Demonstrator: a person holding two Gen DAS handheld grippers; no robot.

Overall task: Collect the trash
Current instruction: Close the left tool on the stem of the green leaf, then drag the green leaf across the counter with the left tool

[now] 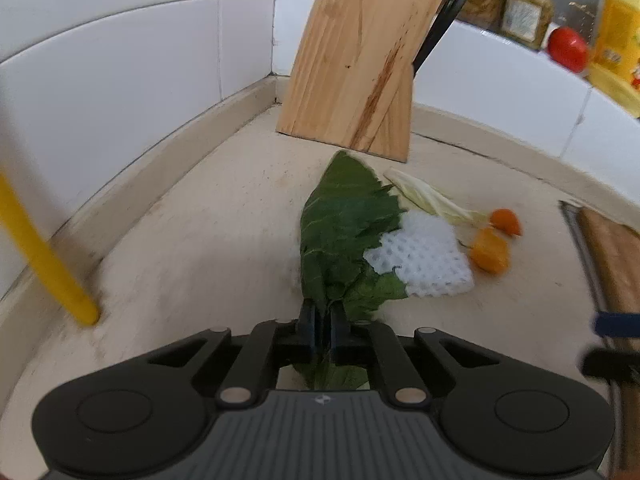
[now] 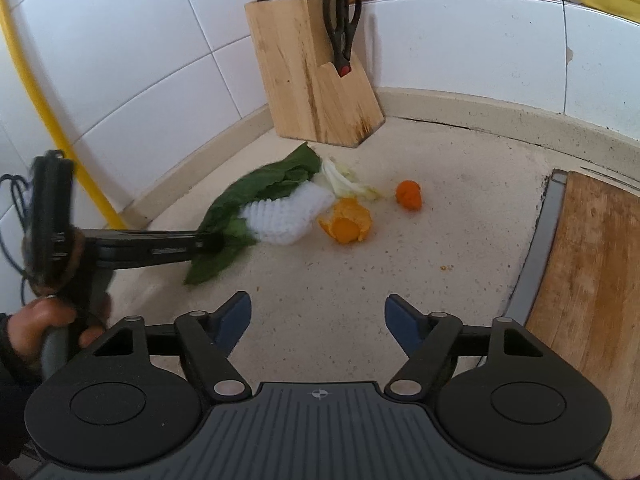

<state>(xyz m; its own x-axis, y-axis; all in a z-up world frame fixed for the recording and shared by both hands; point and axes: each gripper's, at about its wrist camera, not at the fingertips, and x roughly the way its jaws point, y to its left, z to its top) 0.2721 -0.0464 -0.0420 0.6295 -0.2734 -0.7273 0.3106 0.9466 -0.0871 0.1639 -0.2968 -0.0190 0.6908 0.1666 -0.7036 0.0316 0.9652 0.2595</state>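
Leaf (image 1: 344, 232) seized for disposal.
Left tongs (image 1: 323, 316) are clamped on its near end; right tongs (image 2: 318, 320) are held apart, ready above the worktop (image 2: 460, 240).

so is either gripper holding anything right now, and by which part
The left gripper is shut on the green leaf, pinching it near its stalk end, the blade pointing away. The right gripper holds nothing; its jaws stand open over bare counter.
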